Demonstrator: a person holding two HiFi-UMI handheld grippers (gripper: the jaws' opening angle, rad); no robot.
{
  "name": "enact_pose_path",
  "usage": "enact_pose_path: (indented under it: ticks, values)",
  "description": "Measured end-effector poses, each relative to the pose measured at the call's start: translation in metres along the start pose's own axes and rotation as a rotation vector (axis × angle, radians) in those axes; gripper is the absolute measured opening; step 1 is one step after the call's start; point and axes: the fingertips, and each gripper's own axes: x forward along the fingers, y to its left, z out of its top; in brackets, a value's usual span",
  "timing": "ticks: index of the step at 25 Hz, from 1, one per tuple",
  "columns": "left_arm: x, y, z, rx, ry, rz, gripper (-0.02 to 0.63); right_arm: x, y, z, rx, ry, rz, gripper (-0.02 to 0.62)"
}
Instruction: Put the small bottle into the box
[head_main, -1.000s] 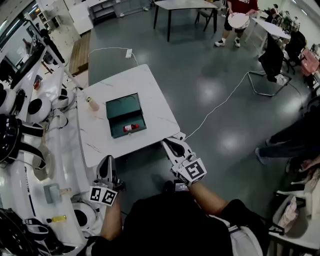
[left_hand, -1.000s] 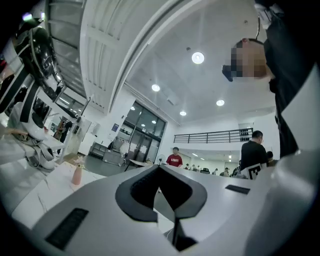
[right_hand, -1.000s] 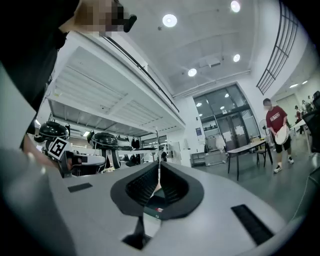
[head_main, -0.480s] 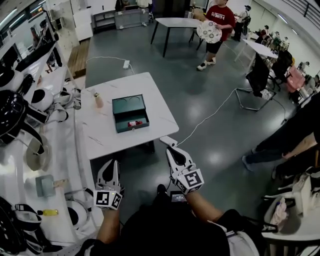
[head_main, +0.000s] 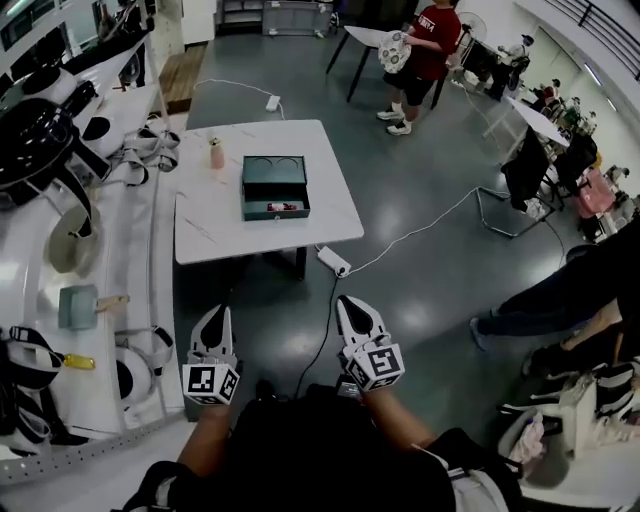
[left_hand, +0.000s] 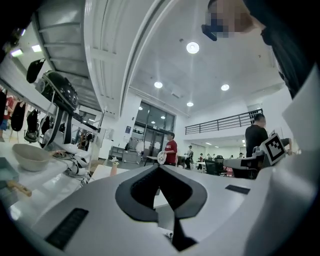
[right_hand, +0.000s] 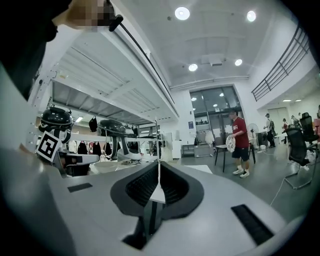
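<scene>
Farther off now at twelve o'clock, the small bottle (head_main: 283, 207) seems light, slippery, best pinched mid-body; my left claw (head_main: 217, 313) and right claw (head_main: 351, 302) are closed, empty.

I've got both grippers low over the grey floor (head_main: 430, 230), well short of the white table (head_main: 215, 228) — left gripper (head_main: 214, 318) and right gripper (head_main: 352, 305), each with jaws together. On the table the green box (head_main: 272, 172) lies open, the small bottle (head_main: 283, 207) in its near part; a pink bottle (head_main: 216, 153) stands just beyond the box's left side
</scene>
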Motion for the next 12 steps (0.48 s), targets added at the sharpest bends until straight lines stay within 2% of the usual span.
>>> enact_pose_path:
  ticks: [2,4,6,8,10,12]
  values:
    - [-0.007,-0.01,0.0,0.029,-0.001,0.006,0.015,-0.005,-0.005,0.0,-0.013,-0.009,0.031,0.038]
    - [-0.018,-0.023,-0.008,0.043,0.037,0.031,0.015,-0.012,-0.01,-0.003,-0.004,0.0,0.077,0.038]
    - [-0.02,-0.039,-0.01,0.044,0.059,0.045,0.015,-0.015,-0.017,0.014,-0.003,-0.033,0.111,0.038]
    - [-0.018,-0.059,-0.006,0.06,0.042,0.035,0.015,-0.024,-0.026,0.033,-0.028,-0.082,0.128,0.038]
    - [-0.024,-0.076,-0.015,0.04,0.039,0.031,0.015,-0.043,-0.037,0.023,-0.026,-0.065,0.135,0.038]
    - [-0.028,-0.091,-0.029,-0.013,0.037,0.015,0.015,-0.063,-0.055,-0.006,0.011,-0.001,0.142,0.038]
